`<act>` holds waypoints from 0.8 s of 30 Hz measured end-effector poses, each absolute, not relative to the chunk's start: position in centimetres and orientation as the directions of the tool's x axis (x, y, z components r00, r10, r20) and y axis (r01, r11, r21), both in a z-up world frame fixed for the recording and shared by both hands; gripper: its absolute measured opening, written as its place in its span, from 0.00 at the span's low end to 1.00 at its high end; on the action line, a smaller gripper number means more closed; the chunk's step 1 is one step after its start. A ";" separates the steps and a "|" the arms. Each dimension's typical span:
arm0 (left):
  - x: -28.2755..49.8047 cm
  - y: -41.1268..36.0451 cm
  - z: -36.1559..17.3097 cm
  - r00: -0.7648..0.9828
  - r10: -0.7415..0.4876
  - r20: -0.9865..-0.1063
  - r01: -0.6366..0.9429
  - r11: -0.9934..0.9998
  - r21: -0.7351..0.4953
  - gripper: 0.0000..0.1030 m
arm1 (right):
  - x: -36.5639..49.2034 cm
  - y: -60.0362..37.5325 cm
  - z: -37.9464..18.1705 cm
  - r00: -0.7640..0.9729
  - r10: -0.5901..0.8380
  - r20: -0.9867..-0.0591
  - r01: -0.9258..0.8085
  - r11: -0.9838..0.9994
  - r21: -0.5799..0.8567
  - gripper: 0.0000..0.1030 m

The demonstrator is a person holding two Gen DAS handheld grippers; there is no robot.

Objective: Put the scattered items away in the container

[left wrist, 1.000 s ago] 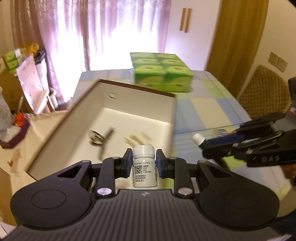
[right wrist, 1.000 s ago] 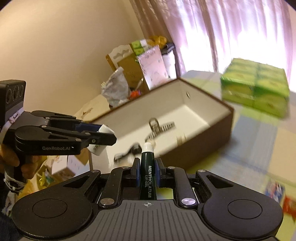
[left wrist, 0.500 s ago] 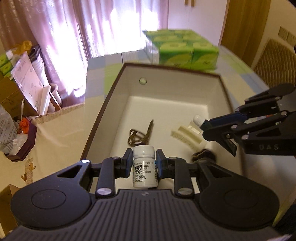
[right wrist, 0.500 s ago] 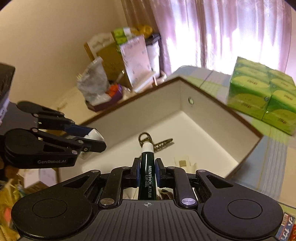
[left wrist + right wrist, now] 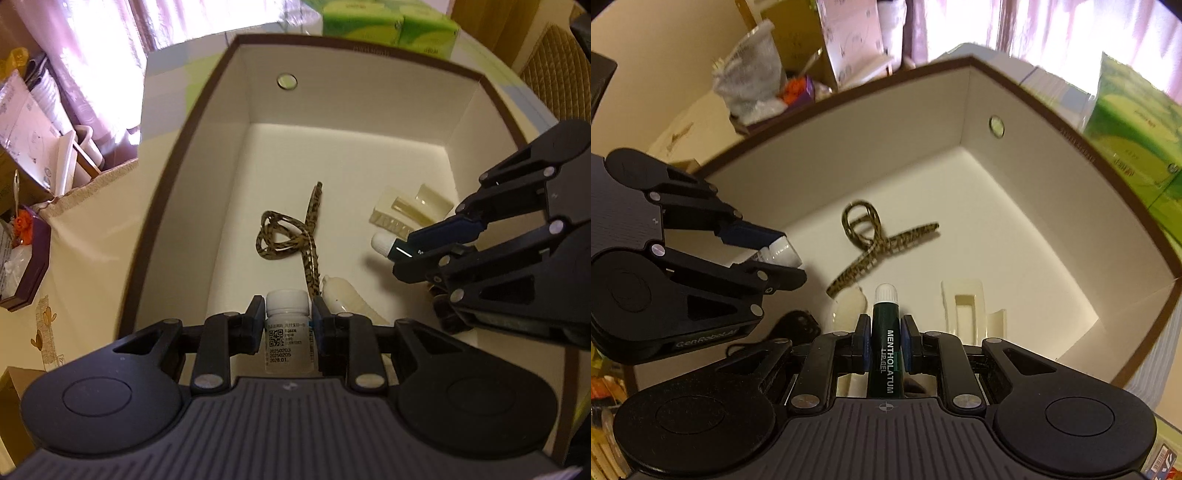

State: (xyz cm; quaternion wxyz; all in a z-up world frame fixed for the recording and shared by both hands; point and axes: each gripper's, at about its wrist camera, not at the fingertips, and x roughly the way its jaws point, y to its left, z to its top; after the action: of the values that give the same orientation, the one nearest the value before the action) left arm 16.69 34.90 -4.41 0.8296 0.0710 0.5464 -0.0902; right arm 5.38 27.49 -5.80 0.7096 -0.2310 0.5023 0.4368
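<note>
Left gripper (image 5: 288,317) fingers clamp the white pill bottle (image 5: 289,325); right gripper (image 5: 884,341) fingers clamp the lip gel tube (image 5: 886,347). Both hang above the box (image 5: 177,206) floor. Lower each, then release at 6 o'clock, clear of the leopard hair clip (image 5: 295,236).

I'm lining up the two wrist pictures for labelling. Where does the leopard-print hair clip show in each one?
Left wrist: the leopard-print hair clip lies on the box floor, centre of the picture, just beyond the held white bottle.
Right wrist: the clip lies mid-floor, centre, beyond the lip gel tube.
Shared landmark: the round hole in the box's far wall.
</note>
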 end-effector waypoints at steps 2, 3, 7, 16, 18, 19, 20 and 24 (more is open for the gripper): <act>17.0 34.7 -4.9 0.375 -0.064 -0.925 0.236 0.971 0.029 0.22 | 5.4 27.6 -6.1 0.108 0.376 -0.920 -0.851 0.513 0.110 0.18; 17.2 34.7 -5.1 0.367 -0.062 -0.928 0.239 0.970 0.029 0.22 | 5.5 27.7 -6.3 0.104 0.370 -0.923 -0.851 0.513 0.109 0.18; 17.9 34.7 -6.3 0.328 -0.057 -0.943 0.239 0.971 0.024 0.22 | 5.7 28.4 -6.8 0.094 0.342 -0.935 -0.852 0.513 0.102 0.18; 18.5 35.1 -6.8 0.291 -0.064 -0.955 0.231 0.973 0.005 0.22 | 6.0 29.0 -7.3 0.092 0.307 -0.947 -0.857 0.508 0.082 0.18; 18.5 35.1 -6.8 0.293 -0.062 -0.954 0.229 0.973 0.007 0.22 | 5.9 29.0 -7.2 0.095 0.307 -0.947 -0.859 0.507 0.078 0.18; 18.5 35.1 -6.8 0.294 -0.062 -0.954 0.230 0.973 0.007 0.22 | 5.9 29.0 -7.2 0.097 0.307 -0.947 -0.859 0.506 0.077 0.18; 18.5 35.0 -6.8 0.295 -0.062 -0.954 0.230 0.973 0.008 0.22 | 5.9 29.0 -7.2 0.096 0.309 -0.946 -0.859 0.506 0.078 0.18; 18.3 34.9 -6.7 0.302 -0.063 -0.951 0.231 0.973 0.009 0.23 | 6.0 29.1 -7.2 0.100 0.310 -0.946 -0.859 0.506 0.075 0.18</act>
State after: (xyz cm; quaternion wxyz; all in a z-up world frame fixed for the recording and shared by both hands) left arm 18.29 34.92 -6.65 0.8035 0.0718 0.5838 -0.0913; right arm 5.96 29.07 -7.23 0.6935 -0.2632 0.5218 0.4213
